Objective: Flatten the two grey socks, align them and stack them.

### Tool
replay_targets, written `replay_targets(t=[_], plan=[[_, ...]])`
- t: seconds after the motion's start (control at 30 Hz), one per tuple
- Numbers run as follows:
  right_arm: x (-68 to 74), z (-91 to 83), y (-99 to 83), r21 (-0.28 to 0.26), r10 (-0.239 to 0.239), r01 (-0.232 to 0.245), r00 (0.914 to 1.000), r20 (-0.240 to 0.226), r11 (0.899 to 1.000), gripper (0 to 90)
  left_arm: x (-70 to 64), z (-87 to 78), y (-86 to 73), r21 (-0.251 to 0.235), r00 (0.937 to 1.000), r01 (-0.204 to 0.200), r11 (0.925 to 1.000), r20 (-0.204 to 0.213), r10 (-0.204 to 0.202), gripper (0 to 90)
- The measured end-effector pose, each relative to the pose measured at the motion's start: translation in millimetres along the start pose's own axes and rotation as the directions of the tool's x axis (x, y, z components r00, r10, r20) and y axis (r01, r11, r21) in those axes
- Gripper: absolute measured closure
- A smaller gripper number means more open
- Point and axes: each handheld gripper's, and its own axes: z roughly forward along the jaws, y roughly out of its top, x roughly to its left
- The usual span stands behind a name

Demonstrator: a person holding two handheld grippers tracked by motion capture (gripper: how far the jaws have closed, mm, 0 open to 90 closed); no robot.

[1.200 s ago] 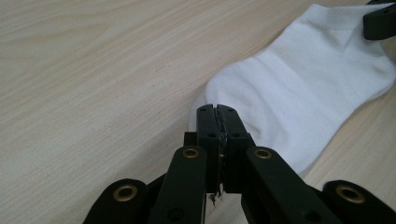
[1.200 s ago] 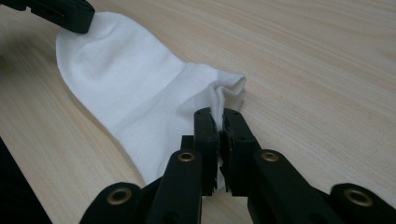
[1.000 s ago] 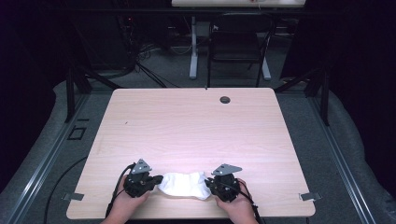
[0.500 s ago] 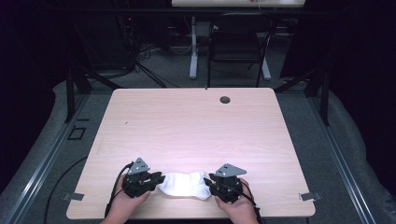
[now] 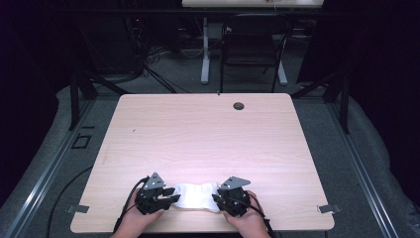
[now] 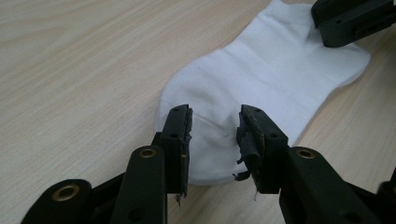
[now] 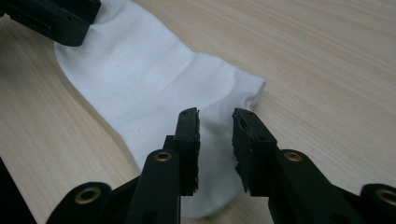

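A white sock (image 5: 198, 196) lies flat on the wooden table (image 5: 208, 139), close to the front edge. My left gripper (image 5: 173, 197) is at its left end. In the left gripper view the sock (image 6: 261, 79) spreads under the left gripper (image 6: 215, 126), whose jaws stand apart just over the fabric. My right gripper (image 5: 216, 199) is at the sock's right end. In the right gripper view the right gripper (image 7: 215, 126) has its jaws parted a little above the sock (image 7: 140, 79). Each gripper view shows the other gripper at the sock's far end (image 6: 350, 18) (image 7: 51, 16).
A dark round grommet (image 5: 238, 105) sits near the table's far edge. A black chair (image 5: 252, 44) and a desk leg (image 5: 204, 49) stand beyond the table. Metal clips (image 5: 328, 208) hold the front corners. Bare wood stretches from the sock to the far edge.
Both grippers have shifted slightly inward and toward the front edge over the sock's ends. The sock lies where it was.
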Motion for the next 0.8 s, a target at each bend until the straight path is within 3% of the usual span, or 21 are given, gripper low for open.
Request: replay_targets(t=[0.23,0.53,0.8], plan=[[0.7,2.2,-5.1,0.03,-0.011,0.011,0.9999,-0.001,0.999,72.5,1.1,3.8,-4.7,0.015,1.0,-0.004,0.9999,0.007,0.003,62.9],[-0.4,3.4,-5.9,0.025,-0.002,0.002,1.0,0.001,1.0,73.8,3.2,5.5,-5.7,0.004,1.0,-0.008,1.0,0.004,0.008,63.7],[-13.7,8.9,1.0,0.017,0.011,-0.011,0.9999,0.009,1.0,73.6,7.4,13.7,1.4,-0.013,0.9997,0.023,0.9997,0.0,-0.023,63.2]])
